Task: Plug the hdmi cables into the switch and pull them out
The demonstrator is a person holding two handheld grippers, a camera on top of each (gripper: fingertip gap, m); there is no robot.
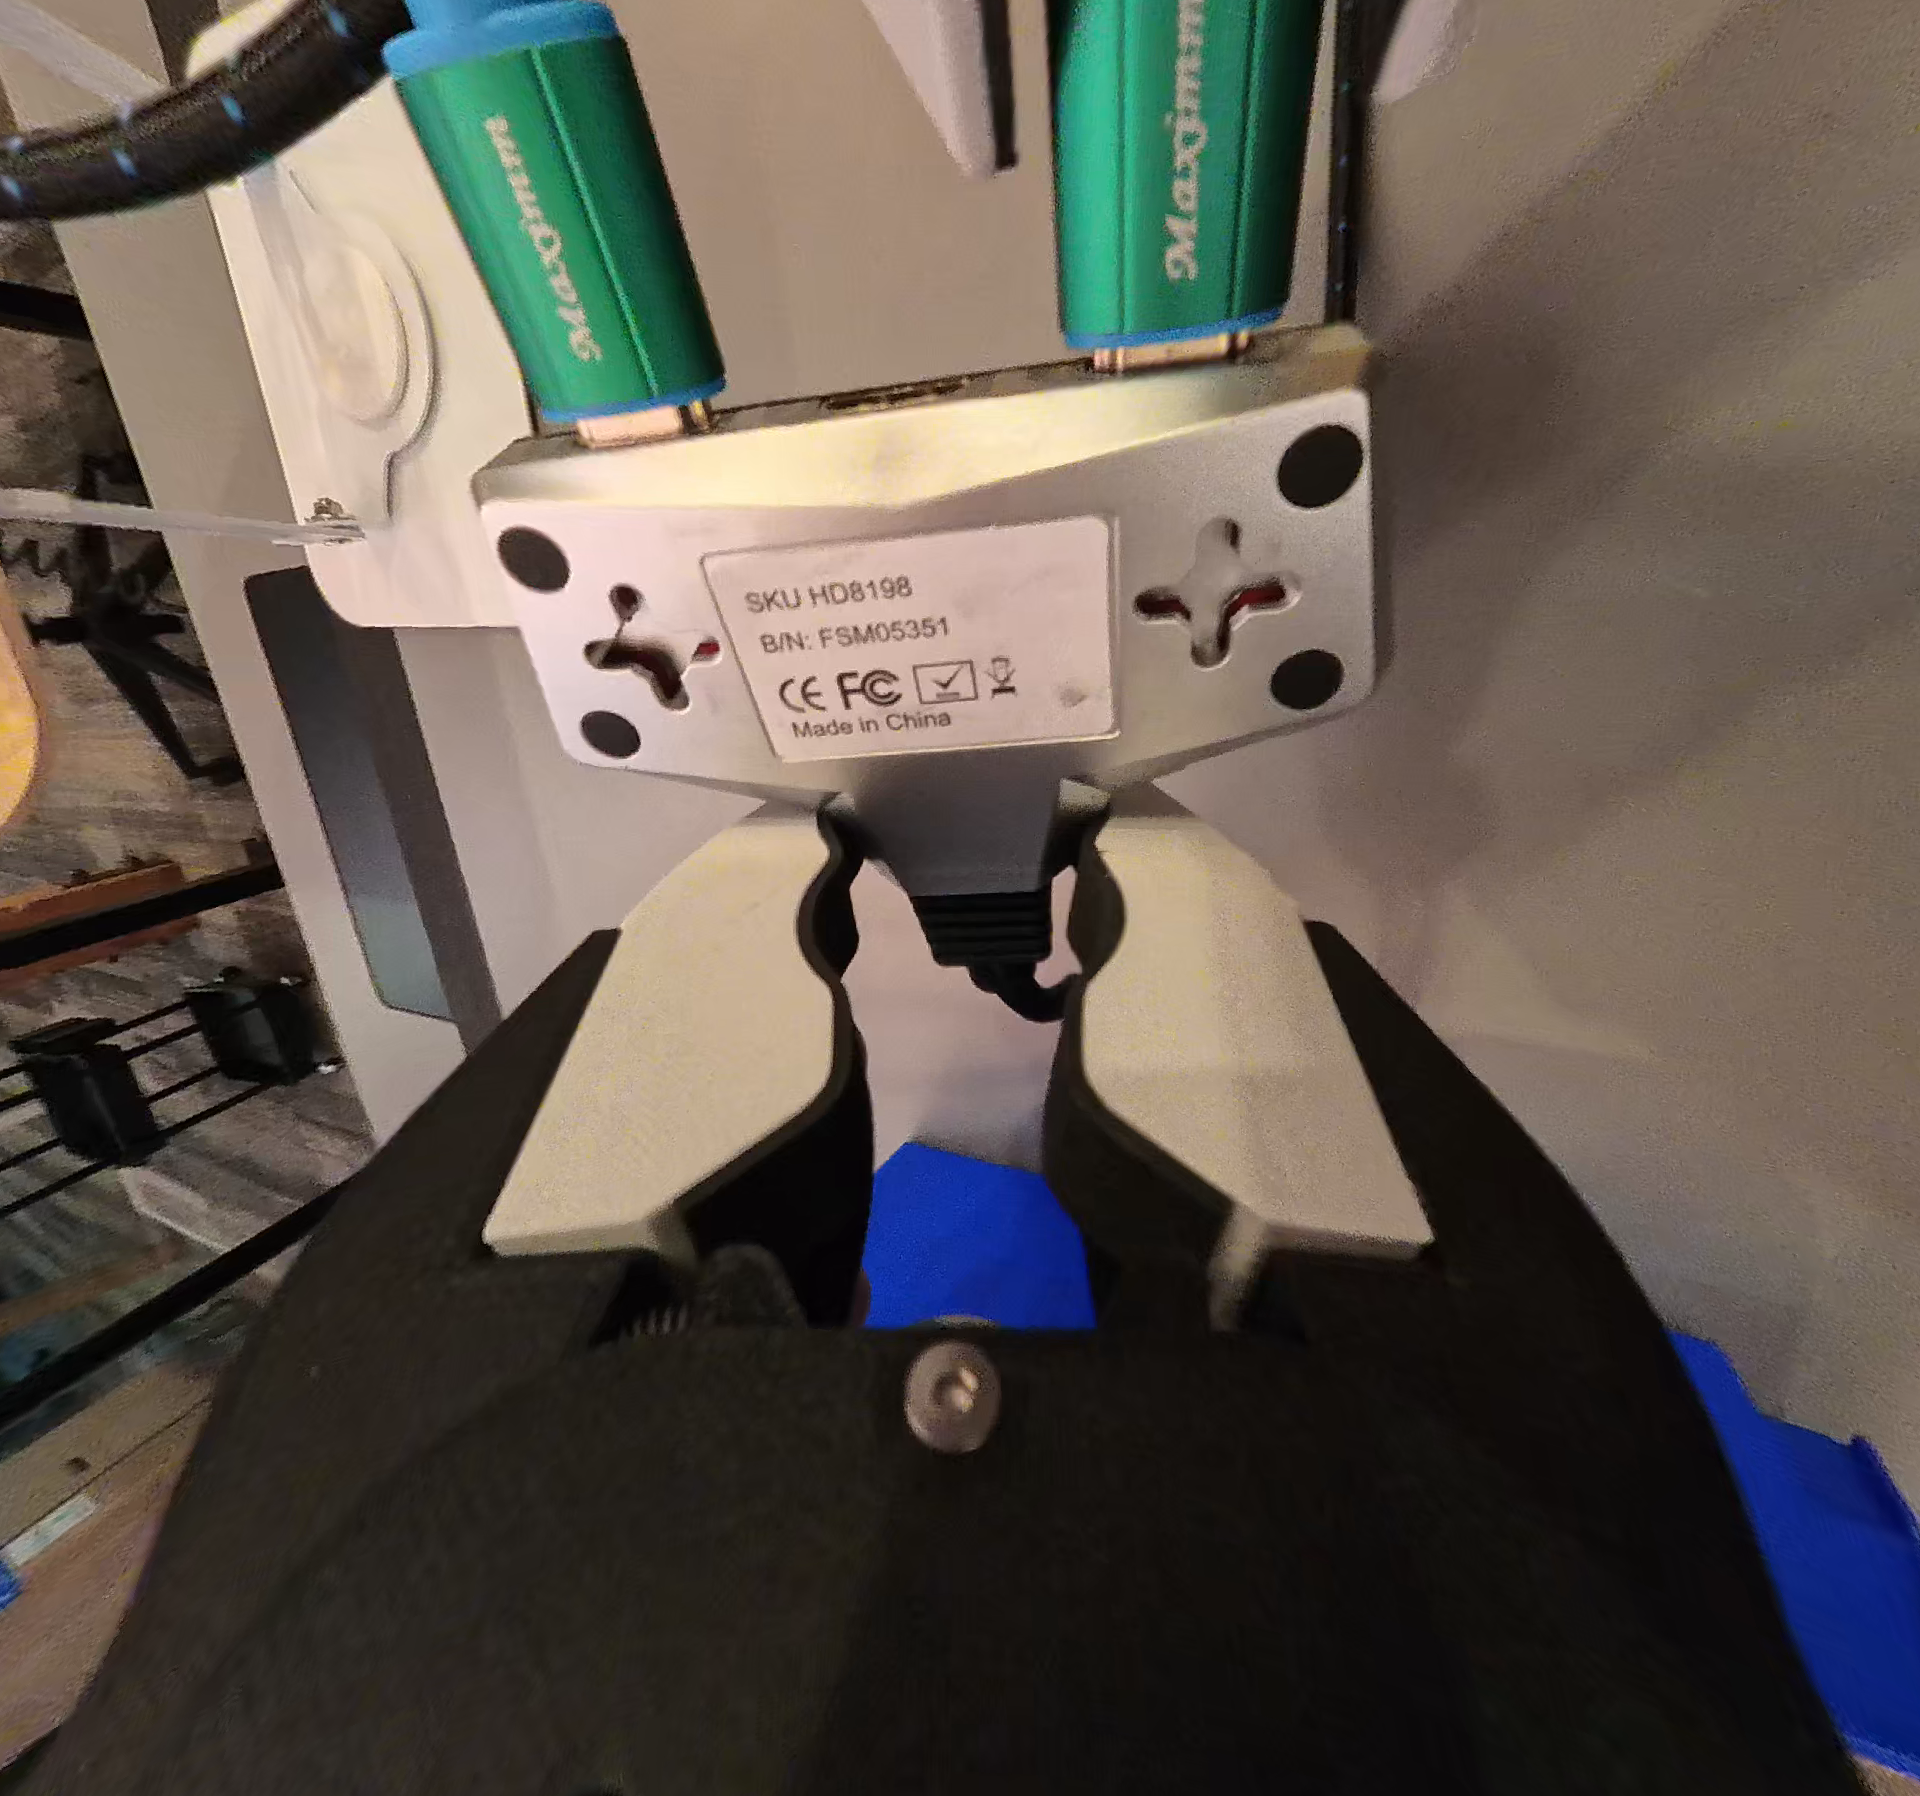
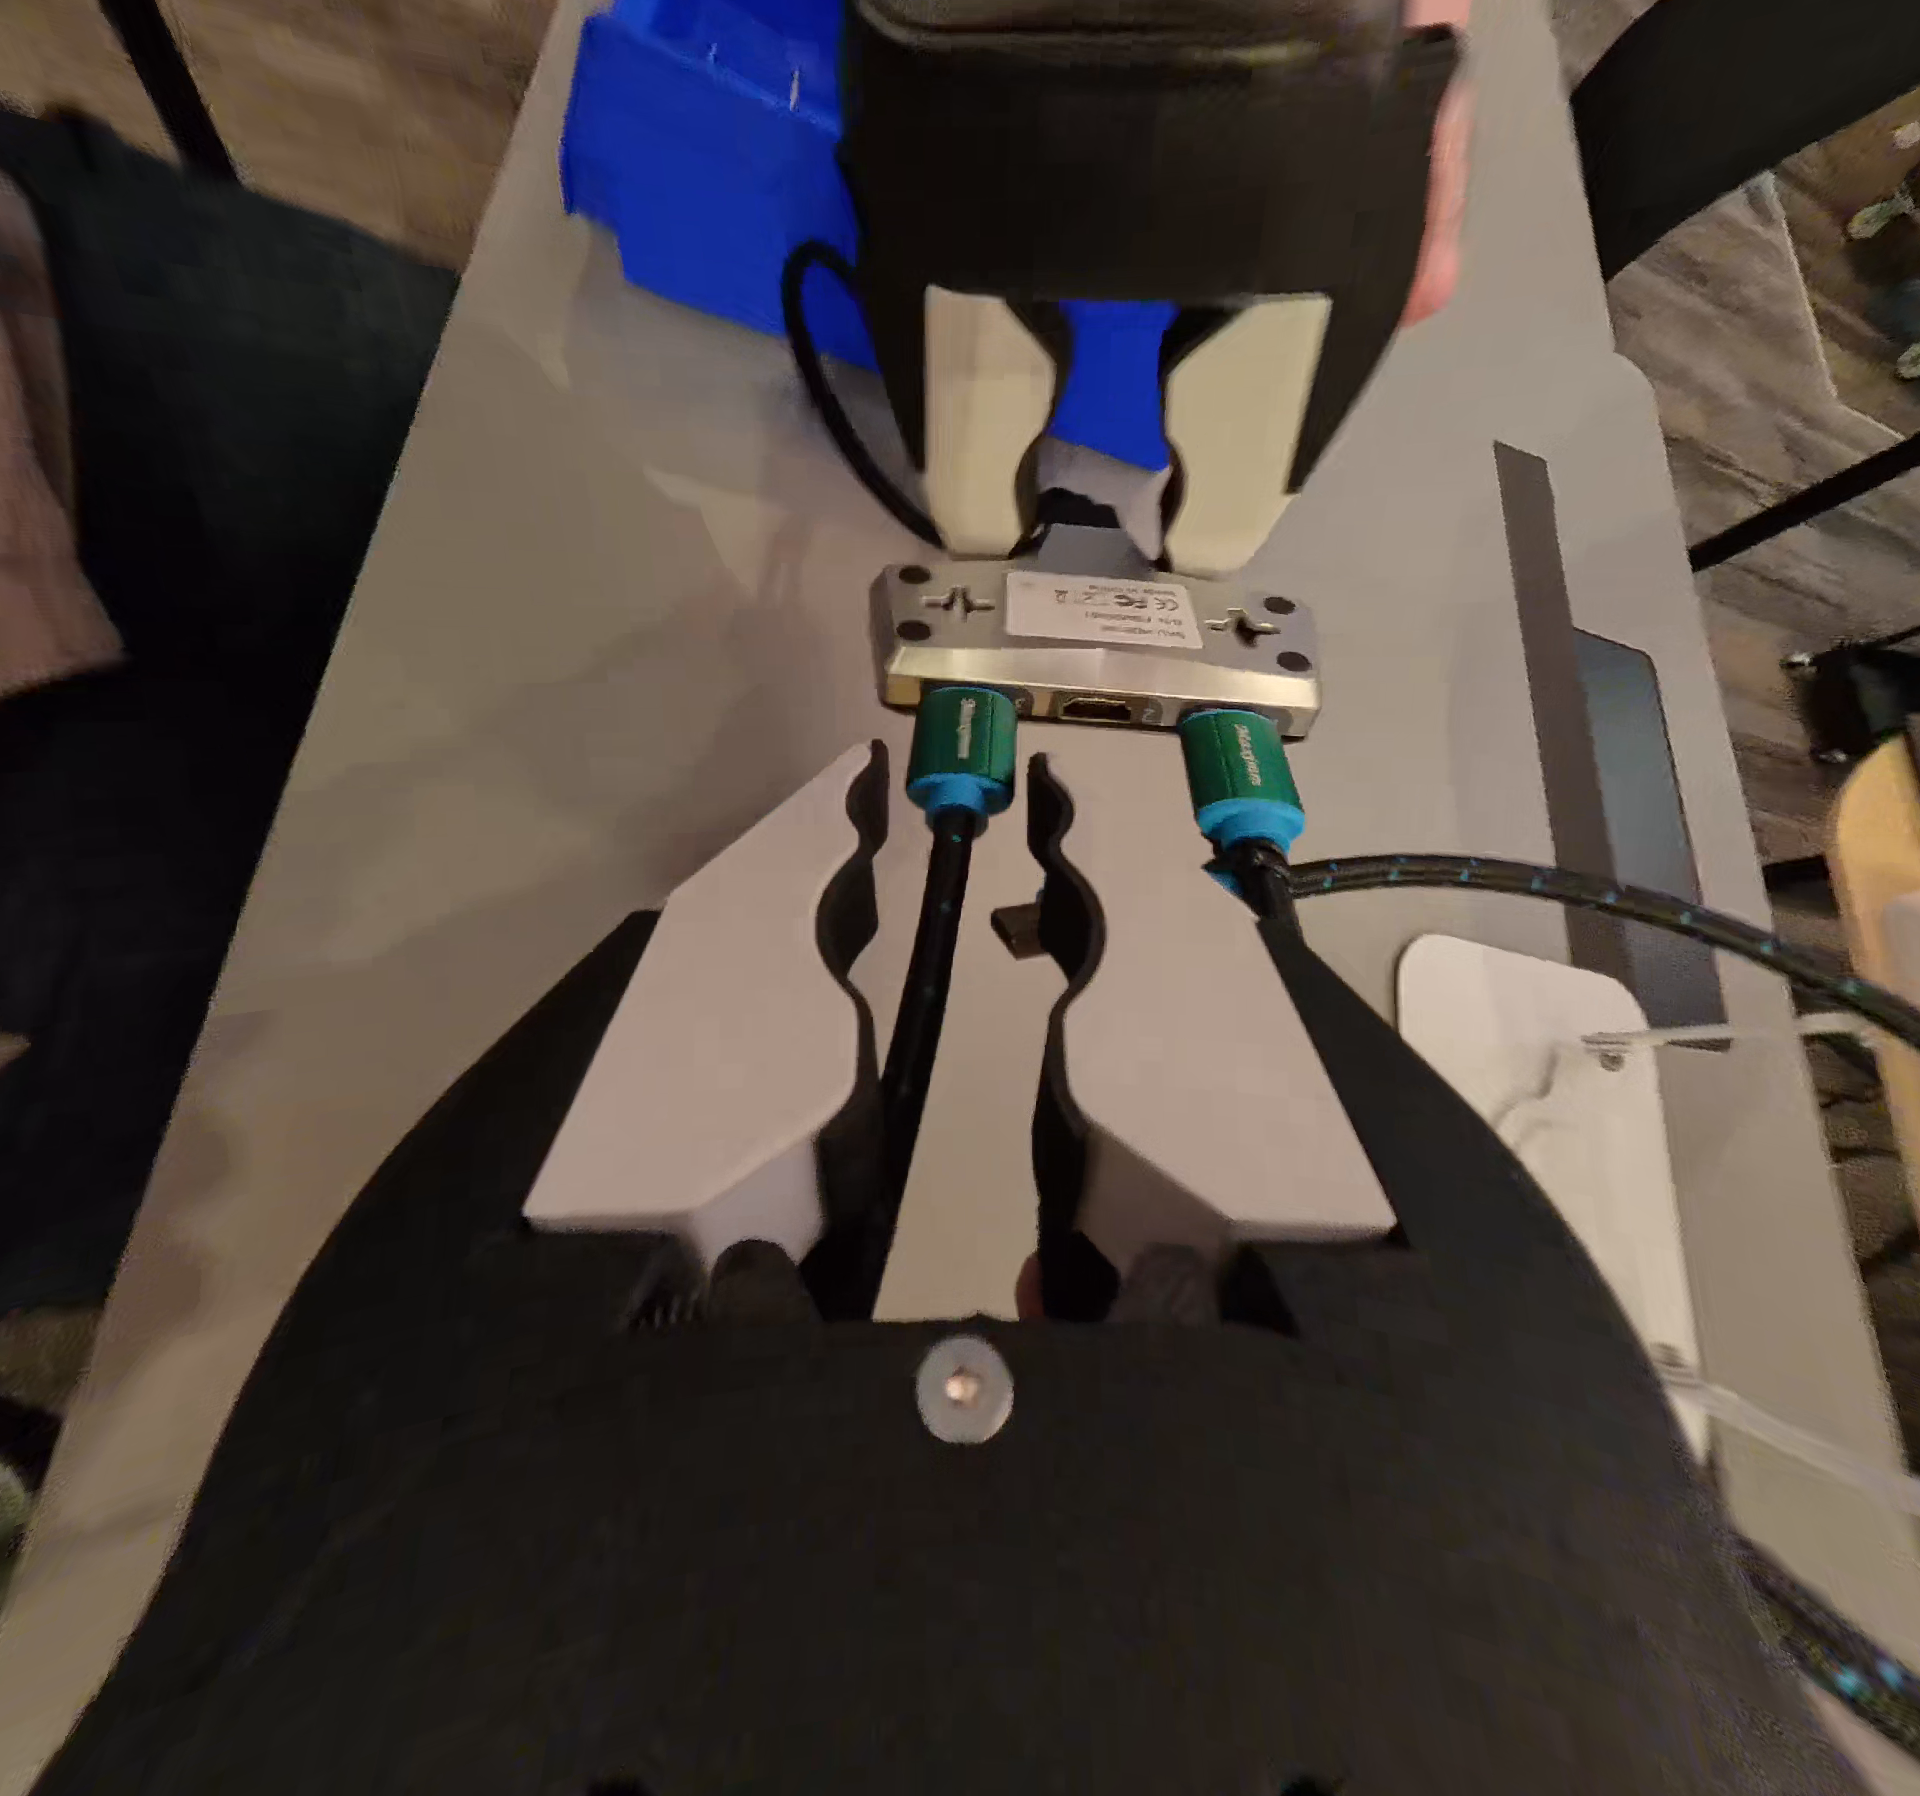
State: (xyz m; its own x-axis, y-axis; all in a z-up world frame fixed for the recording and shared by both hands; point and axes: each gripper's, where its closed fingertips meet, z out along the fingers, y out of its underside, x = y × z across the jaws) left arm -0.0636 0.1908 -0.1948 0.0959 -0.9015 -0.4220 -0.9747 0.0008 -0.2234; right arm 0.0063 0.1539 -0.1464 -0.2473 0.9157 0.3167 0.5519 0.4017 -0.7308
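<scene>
Silver switch (image 2: 1096, 640) is lying label-up on the grey table (image 2: 582, 707), at 12 o'clock from your right gripper (image 2: 956, 770). Your left gripper (image 1: 961, 837) is clamping its narrow rear end. Green plugs (image 1: 1169, 136) are sitting in both outer ports; right fingers are parted, straddling one plug's cable (image 2: 925, 967).

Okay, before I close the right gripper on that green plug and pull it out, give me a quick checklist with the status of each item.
1. Left gripper clamped on the switch tail end: ok.
2. Right gripper open: ok.
3. Left-hand plug between the fingertips: only its rear collar, not ok.
4. That plug seated in its port: ok.
5. Other plug outside the jaws: ok.
6. Cable free between the fingers: ok.
</scene>
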